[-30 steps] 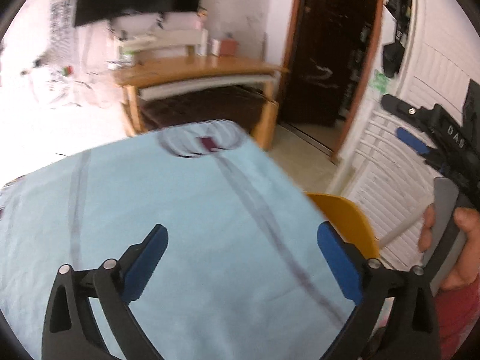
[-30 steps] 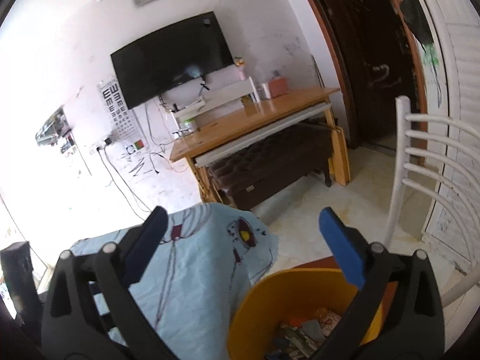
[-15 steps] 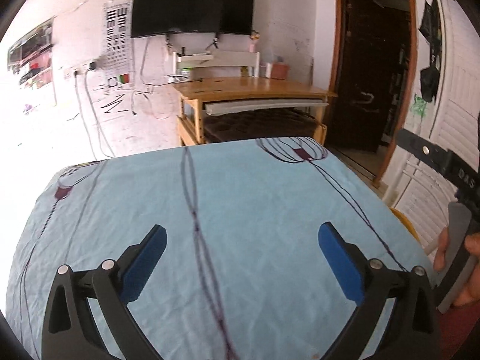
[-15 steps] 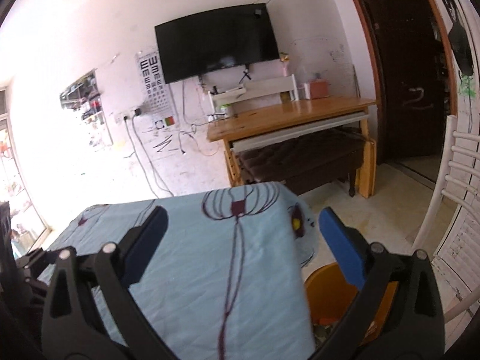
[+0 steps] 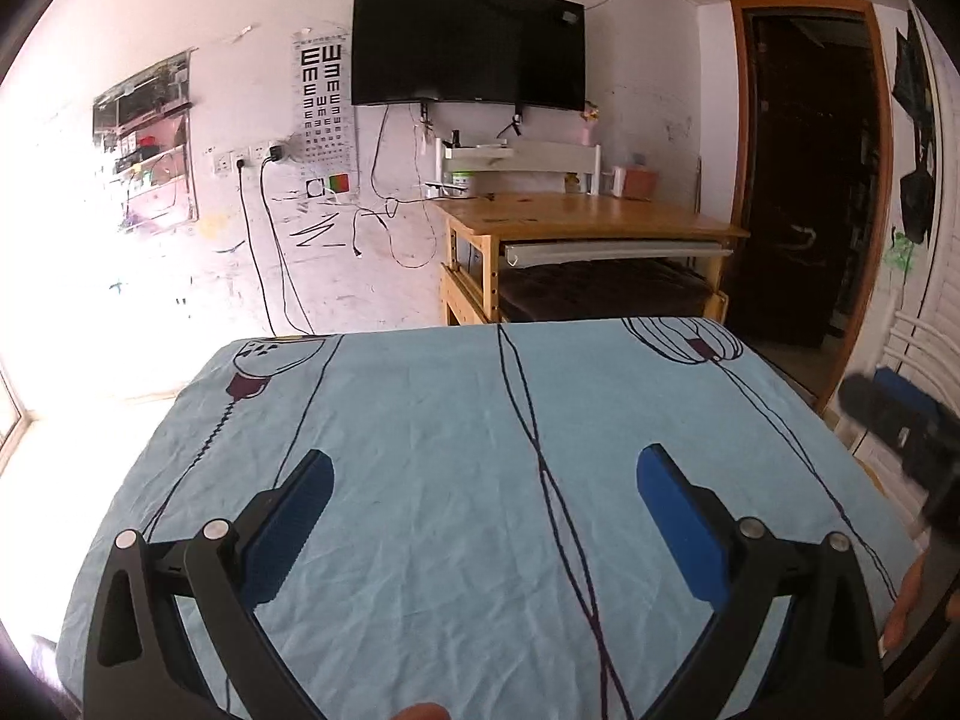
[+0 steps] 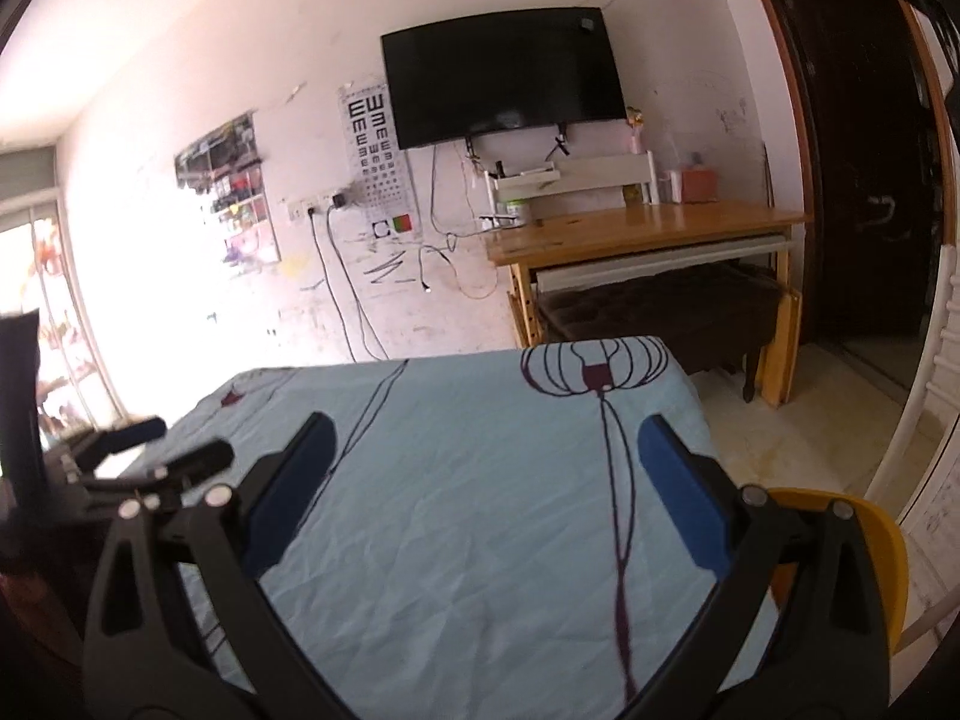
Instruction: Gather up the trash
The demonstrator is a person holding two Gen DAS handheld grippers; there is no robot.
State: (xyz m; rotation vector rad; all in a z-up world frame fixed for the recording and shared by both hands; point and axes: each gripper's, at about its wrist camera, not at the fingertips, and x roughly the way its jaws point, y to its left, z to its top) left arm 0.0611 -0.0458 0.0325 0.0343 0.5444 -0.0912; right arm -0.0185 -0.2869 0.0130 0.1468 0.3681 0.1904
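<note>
Over cloth [image 5: 456,456], left gripper [image 5: 483,516] and right gripper [image 6: 483,480] gape wide, empty; no trash visible, bin [image 6: 852,534] at right, risk grabbing fabric.

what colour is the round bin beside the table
Yellow-orange plastic bin, clearest in the right wrist view.
</note>
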